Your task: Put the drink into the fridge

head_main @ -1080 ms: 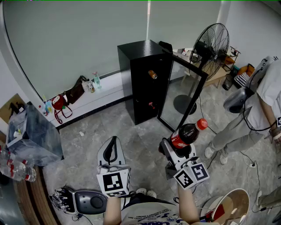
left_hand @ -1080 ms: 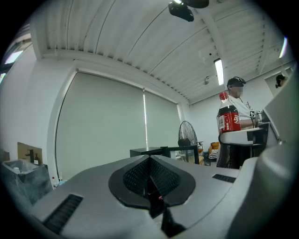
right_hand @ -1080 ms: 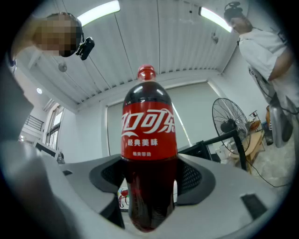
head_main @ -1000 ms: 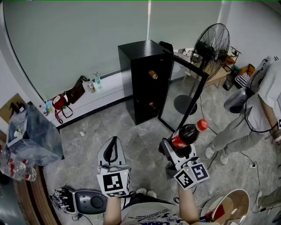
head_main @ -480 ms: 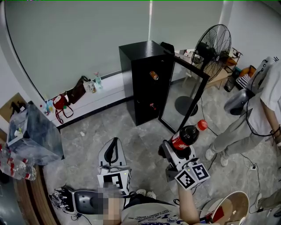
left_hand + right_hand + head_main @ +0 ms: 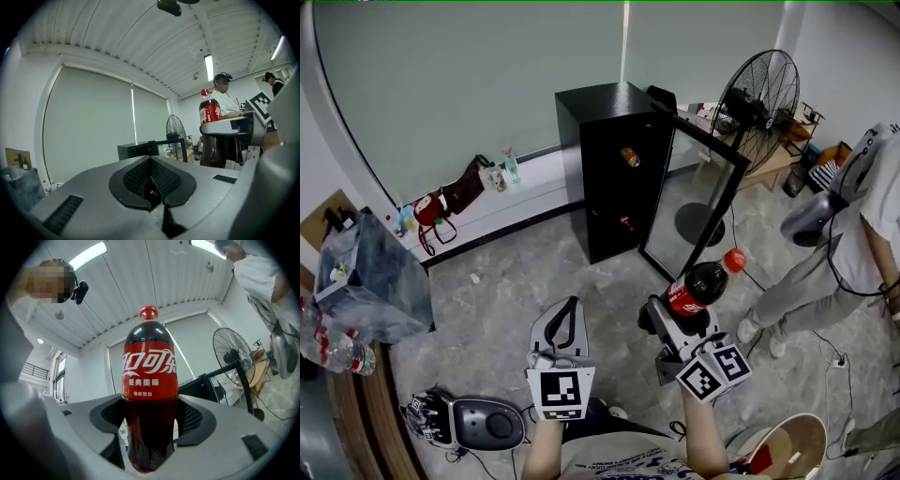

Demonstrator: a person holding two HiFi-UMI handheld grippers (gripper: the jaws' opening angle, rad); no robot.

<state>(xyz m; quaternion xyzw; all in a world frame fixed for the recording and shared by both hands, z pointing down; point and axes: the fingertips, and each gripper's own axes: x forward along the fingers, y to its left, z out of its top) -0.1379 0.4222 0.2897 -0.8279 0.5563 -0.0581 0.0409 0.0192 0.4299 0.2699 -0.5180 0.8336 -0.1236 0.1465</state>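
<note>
Head view: my right claw (image 6: 682,319) is gripping the bottle (image 6: 697,285) low down, with the open fridge (image 6: 614,159) standing well ahead of it. Left gripper view: my left claw (image 6: 151,183) is resting shut, empty. Right gripper view: held so low, the top-heavy bottle is risking a swing that clips the door (image 6: 689,202).

Jaws clamp upright cola bottle (image 6: 150,394)

1. A bare test room or lab: a black fridge (image 6: 614,169) stands alone on grey stone floor (image 6: 534,272), before a wall-wide roller blind (image 6: 469,84).
2. Right of the fridge: a pedestal fan (image 6: 757,94) and a standing person (image 6: 877,202).
3. Left of it, bags (image 6: 455,199) line the wall.
</note>
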